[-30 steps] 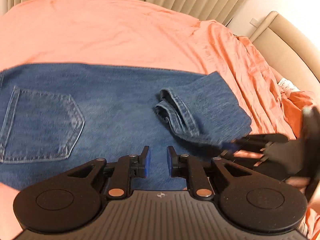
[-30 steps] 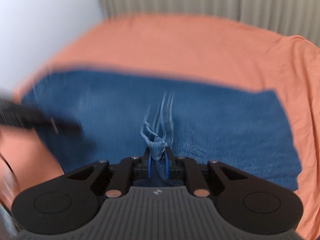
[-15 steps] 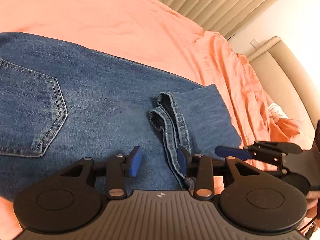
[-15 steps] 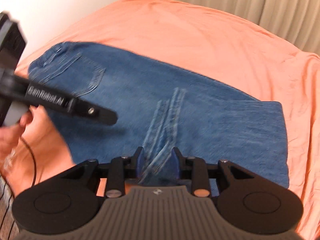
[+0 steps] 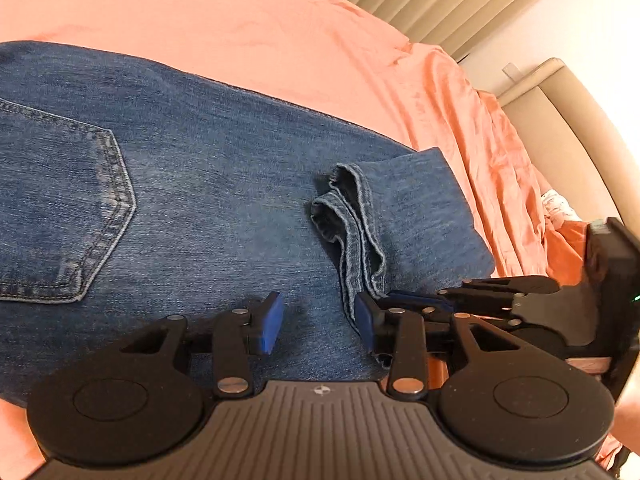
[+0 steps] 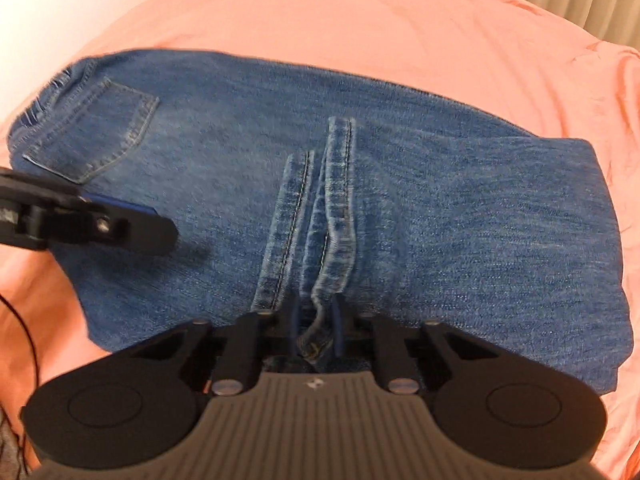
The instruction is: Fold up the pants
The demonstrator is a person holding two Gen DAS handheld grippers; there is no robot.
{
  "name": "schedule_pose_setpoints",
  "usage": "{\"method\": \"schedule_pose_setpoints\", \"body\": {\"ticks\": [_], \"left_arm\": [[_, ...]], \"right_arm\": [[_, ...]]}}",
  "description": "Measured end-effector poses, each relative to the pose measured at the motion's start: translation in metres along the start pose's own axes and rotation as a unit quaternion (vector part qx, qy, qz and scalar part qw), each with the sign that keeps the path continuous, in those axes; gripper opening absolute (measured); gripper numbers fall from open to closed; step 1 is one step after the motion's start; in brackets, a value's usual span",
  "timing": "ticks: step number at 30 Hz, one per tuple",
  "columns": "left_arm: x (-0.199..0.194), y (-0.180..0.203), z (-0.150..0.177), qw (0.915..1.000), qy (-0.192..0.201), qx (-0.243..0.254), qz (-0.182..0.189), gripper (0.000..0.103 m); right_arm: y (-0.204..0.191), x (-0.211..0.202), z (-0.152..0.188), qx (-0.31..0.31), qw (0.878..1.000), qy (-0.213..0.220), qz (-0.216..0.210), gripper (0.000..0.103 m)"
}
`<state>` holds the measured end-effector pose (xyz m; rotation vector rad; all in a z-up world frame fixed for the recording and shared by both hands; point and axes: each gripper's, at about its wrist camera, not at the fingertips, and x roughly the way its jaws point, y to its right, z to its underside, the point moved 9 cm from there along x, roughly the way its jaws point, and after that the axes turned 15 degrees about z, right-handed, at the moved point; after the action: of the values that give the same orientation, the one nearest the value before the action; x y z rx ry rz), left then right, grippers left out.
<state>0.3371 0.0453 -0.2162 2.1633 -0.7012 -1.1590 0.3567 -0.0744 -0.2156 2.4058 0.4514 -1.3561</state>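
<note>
Jeans (image 5: 208, 208) cut off at left edge

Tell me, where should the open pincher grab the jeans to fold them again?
Probably the hem ends of the jeans, lying doubled back on top. They bunch up into a raised ridge that pads can slip around. The left gripper is open just beside it, so come from the near edge, next to the right gripper, which is already shut on that hem.

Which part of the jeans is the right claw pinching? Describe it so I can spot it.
On the orange bedsheet lie the folded jeans. Across their middle run the leg hems, two stitched bands. The right claw grips their near end, far from the back pocket.
</note>
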Motion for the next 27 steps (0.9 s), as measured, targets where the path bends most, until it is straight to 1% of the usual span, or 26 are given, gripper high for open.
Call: {"method": "schedule_pose_setpoints", "body": {"ticks": [3,6,8,10,12,14,17,19,21,23,25,26,27], "left_arm": [[-0.003,0.003,0.001,0.9997,0.007,-0.005,0.022,0.044],[-0.005,0.007,-0.002,0.9984,0.022,-0.018,0.048,0.044],[-0.004,0.008,-0.005,0.9975,0.029,-0.027,0.059,0.044],[0.001,0.007,-0.008,0.9974,0.031,-0.033,0.056,0.044],[0.006,0.006,-0.009,0.9977,0.030,-0.038,0.048,0.045],[0.011,0.005,-0.011,0.9980,0.030,-0.040,0.039,0.050],[0.020,0.006,-0.016,0.9983,0.028,-0.039,0.034,0.053],[0.030,0.006,-0.020,0.9985,0.028,-0.038,0.029,0.059],[0.044,0.006,-0.022,0.9989,0.017,-0.036,0.026,0.060],[0.056,0.001,-0.022,0.9990,0.013,-0.040,0.014,0.059],[0.066,-0.002,-0.021,0.9990,0.006,-0.043,0.009,0.055],[0.070,-0.003,-0.021,0.9992,0.004,-0.041,0.005,0.050],[0.073,-0.002,-0.021,0.9993,0.000,-0.037,0.001,0.034]], "right_arm": [[0.008,-0.022,-0.006,0.015,0.999,0.017,-0.023,0.000],[0.015,-0.053,-0.010,0.045,0.997,0.031,-0.057,0.000],[0.019,-0.070,-0.009,0.047,0.995,0.033,-0.077,0.000],[0.016,-0.071,-0.001,0.032,0.997,0.026,-0.069,0.000],[0.011,-0.061,0.009,0.026,0.998,0.012,-0.057,0.000],[0.007,-0.046,0.018,0.037,0.998,0.000,-0.058,0.000],[0.004,-0.030,0.025,0.051,0.997,-0.004,-0.061,0.000],[0.008,-0.028,0.028,0.066,0.995,-0.007,-0.068,0.000],[0.010,-0.031,0.029,0.068,0.995,-0.006,-0.072,0.000],[0.011,-0.033,0.028,0.062,0.995,-0.005,-0.073,0.000],[0.012,-0.034,0.028,0.058,0.995,-0.006,-0.075,0.000],[0.009,-0.029,0.022,0.058,0.995,-0.007,-0.076,0.000],[0.009,-0.028,0.022,0.058,0.995,-0.007,-0.077,0.000]]}}
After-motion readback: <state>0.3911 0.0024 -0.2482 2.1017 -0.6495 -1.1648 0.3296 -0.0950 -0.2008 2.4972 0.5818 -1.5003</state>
